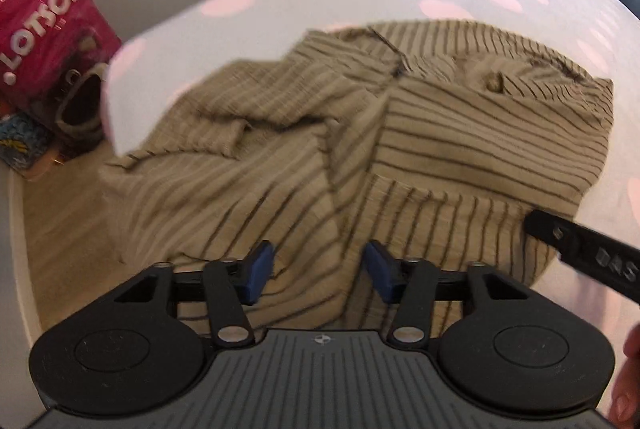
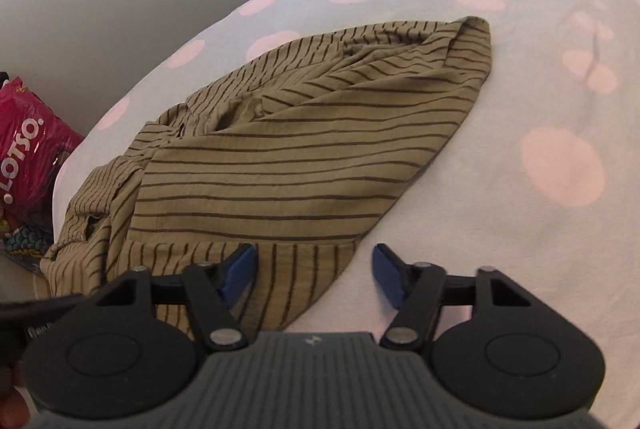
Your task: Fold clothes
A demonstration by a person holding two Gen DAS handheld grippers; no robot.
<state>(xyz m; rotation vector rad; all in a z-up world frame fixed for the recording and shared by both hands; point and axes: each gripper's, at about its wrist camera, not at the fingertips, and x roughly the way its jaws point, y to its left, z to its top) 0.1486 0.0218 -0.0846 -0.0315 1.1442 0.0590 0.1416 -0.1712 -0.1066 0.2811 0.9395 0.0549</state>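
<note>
Both grippers over a crumpled tan, dark-striped shirt [image 2: 280,157] on a white, pink-dotted bedsheet [image 2: 520,229].
Left gripper [image 1: 318,269] half-open above cloth; right gripper [image 2: 314,275] half-open astride the shirt's 6 o'clock corner, gripping nothing.

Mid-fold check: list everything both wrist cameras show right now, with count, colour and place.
striped shirt: one, tan with dark stripes, crumpled on the bed, under both grippers.
bedsheet: one, white with pink dots, covering the bed.
pink bag: one, magenta with white lettering, on the floor off the bed's left edge.
slipper: one, dark, beside the bag.
patterned item: one, blue and yellow, below the bag; unclear what it is.
left gripper: one, black with blue pads, jaws apart over the shirt's hem.
right gripper: one, same colours, jaws apart at the shirt's near corner.
</note>
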